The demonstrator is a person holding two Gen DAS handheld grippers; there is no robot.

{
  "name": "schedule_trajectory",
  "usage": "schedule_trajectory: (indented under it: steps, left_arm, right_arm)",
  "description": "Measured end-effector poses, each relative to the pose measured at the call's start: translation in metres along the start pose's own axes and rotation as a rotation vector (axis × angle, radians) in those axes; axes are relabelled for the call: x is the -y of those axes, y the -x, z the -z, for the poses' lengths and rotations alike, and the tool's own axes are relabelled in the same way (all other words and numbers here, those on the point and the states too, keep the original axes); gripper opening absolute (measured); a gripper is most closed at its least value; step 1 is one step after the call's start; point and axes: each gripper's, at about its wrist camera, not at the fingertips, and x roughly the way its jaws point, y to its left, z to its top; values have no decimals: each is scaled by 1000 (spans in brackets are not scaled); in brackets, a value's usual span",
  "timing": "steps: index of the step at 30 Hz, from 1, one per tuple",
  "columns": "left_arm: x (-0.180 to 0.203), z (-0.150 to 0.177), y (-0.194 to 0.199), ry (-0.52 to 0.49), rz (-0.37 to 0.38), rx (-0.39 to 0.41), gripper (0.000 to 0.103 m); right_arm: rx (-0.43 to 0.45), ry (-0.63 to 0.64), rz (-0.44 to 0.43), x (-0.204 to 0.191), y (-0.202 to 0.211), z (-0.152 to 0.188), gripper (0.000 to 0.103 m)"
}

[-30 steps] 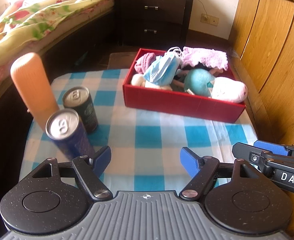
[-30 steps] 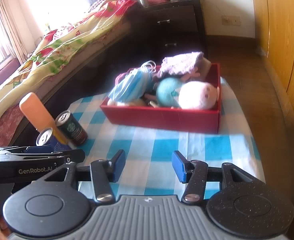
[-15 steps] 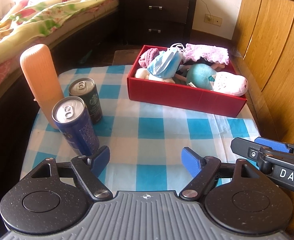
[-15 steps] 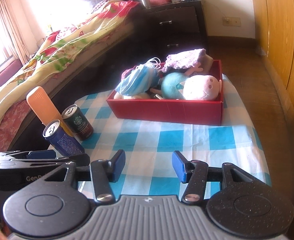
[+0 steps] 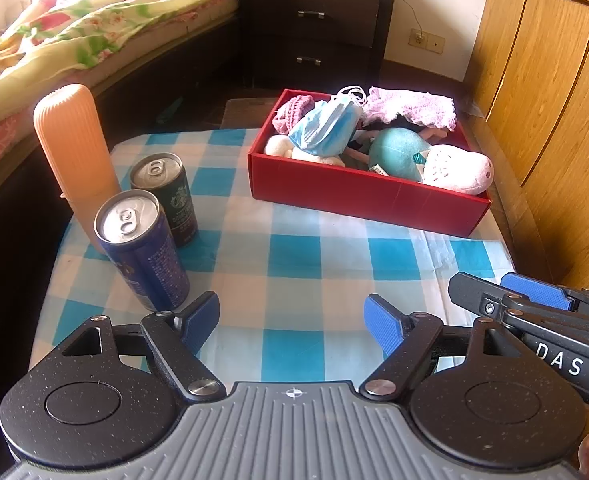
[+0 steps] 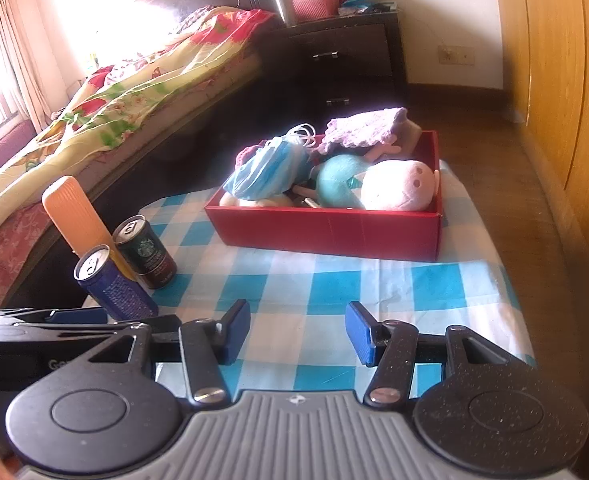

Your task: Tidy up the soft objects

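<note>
Above the checked tablecloth (image 5: 294,256), both hand-held grippers tilt downward, empty.

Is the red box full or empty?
Full. The red box is heaped with a blue mask, teal plush, pink pig and purple knit.

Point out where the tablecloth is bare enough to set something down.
Free: the checked tablecloth between the red box and both grippers' open jaws. Crowded: its left edge, with the blue can, dark can and orange bottle; the box is full.
</note>
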Motion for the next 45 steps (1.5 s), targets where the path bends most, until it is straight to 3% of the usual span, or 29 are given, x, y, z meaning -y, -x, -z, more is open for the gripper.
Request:
schedule_trajectory:
  steps: [45]
  left_arm:
    - [5,-1,7,-48,-48,69,80]
  right_arm:
    - [3,-8,0,2,-1,-1,31]
